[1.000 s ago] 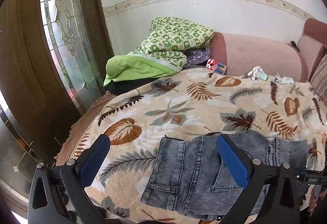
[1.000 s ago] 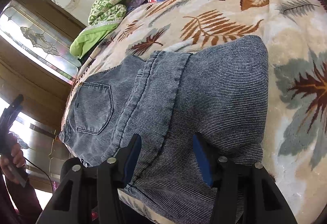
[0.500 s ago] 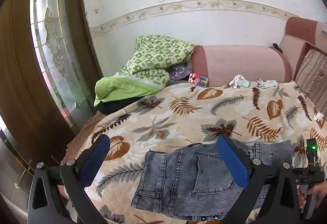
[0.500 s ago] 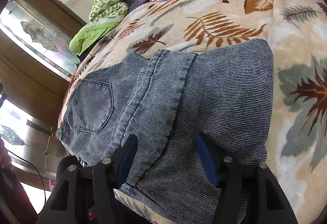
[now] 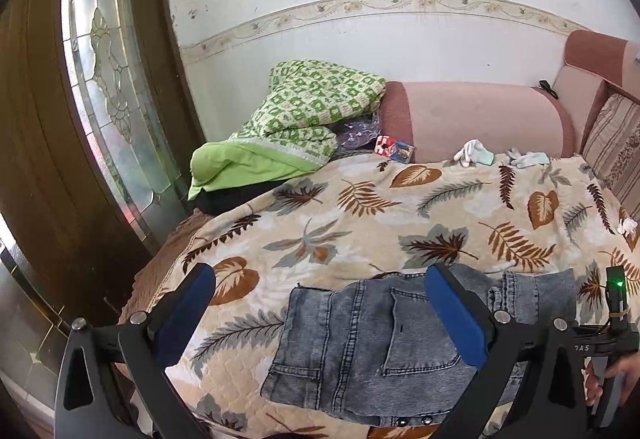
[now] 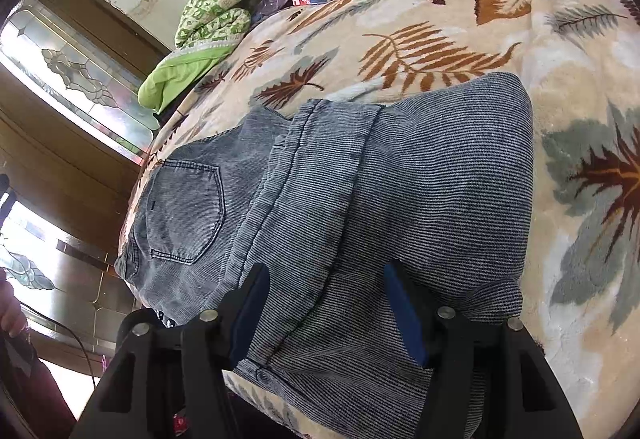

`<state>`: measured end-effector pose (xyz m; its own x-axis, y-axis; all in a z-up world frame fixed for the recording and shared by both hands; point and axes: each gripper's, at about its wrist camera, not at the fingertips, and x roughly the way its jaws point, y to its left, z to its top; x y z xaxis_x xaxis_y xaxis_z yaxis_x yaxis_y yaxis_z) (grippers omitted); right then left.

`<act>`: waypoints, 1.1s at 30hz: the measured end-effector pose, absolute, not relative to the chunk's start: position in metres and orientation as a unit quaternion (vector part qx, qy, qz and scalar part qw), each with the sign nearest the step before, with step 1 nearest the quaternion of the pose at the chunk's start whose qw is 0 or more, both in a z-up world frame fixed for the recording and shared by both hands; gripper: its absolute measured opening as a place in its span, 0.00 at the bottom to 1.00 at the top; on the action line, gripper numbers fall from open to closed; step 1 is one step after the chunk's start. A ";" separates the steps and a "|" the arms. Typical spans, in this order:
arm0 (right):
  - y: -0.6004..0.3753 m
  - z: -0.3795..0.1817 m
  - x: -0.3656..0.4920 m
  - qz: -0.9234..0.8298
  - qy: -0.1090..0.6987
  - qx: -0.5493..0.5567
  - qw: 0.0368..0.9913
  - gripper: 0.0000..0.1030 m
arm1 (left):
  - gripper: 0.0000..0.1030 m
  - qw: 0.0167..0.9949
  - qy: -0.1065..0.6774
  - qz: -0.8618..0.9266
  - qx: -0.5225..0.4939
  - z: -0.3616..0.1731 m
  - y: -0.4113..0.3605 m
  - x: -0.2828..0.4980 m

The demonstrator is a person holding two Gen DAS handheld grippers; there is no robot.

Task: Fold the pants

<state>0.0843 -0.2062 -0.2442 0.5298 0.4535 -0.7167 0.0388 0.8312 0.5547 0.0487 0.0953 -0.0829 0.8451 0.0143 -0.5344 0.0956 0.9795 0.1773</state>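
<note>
Grey-blue denim pants (image 5: 360, 343) lie folded on the leaf-patterned blanket (image 5: 360, 223), near its front edge. In the right wrist view the pants (image 6: 360, 199) show a back pocket at the left and the folded legs laid over on the right. My left gripper (image 5: 320, 311) is open and empty, held above and in front of the pants. My right gripper (image 6: 326, 303) is open and empty, close over the folded leg part. The right gripper's body also shows in the left wrist view (image 5: 612, 331) at the far right.
A green patterned quilt (image 5: 312, 119) and pillow are piled at the back left. A small colourful box (image 5: 394, 150) and pale gloves (image 5: 474, 153) lie by the pink sofa back (image 5: 472, 119). A wooden door with leaded glass (image 5: 108, 87) stands at the left.
My left gripper has drawn back and up from the pants, so more of the bed and wall shows. The right gripper has backed off slightly. The pants have not moved.
</note>
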 end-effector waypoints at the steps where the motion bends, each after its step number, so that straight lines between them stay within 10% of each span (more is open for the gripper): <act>1: -0.206 -0.244 0.084 0.124 0.469 0.263 0.834 0.62 | 1.00 0.955 0.278 -0.017 0.098 -0.084 0.098 0.048; 12: -0.206 -0.244 0.085 0.123 0.470 0.265 0.833 0.62 | 1.00 0.951 0.291 -0.012 0.102 -0.095 0.106 0.054; 22: -0.210 -0.245 0.085 0.115 0.465 0.285 0.830 0.62 | 1.00 0.859 0.507 0.029 0.062 -0.232 0.155 0.138; 33: -0.206 -0.244 0.081 0.116 0.458 0.271 0.839 0.62 | 1.00 0.838 0.545 0.010 0.019 -0.272 0.170 0.178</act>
